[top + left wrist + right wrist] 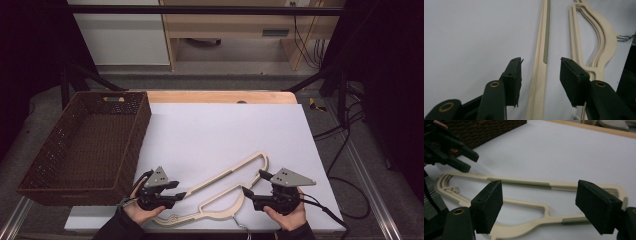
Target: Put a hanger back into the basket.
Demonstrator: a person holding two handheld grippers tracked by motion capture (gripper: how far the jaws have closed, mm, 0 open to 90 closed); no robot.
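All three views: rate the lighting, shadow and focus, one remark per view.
High view: dim and dark-edged, evenly lit white board, sharp. Left gripper view: cream plastic hanger lies between the open left gripper, near jaws soft, flat light without glare. Right gripper view: open right gripper blurred up close, hanger sharper, brown woven basket dark.

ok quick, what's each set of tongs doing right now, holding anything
left tongs: open, straddling the hanger's straight bar, not gripping.
right tongs: open wide over the hanger, holding nothing.
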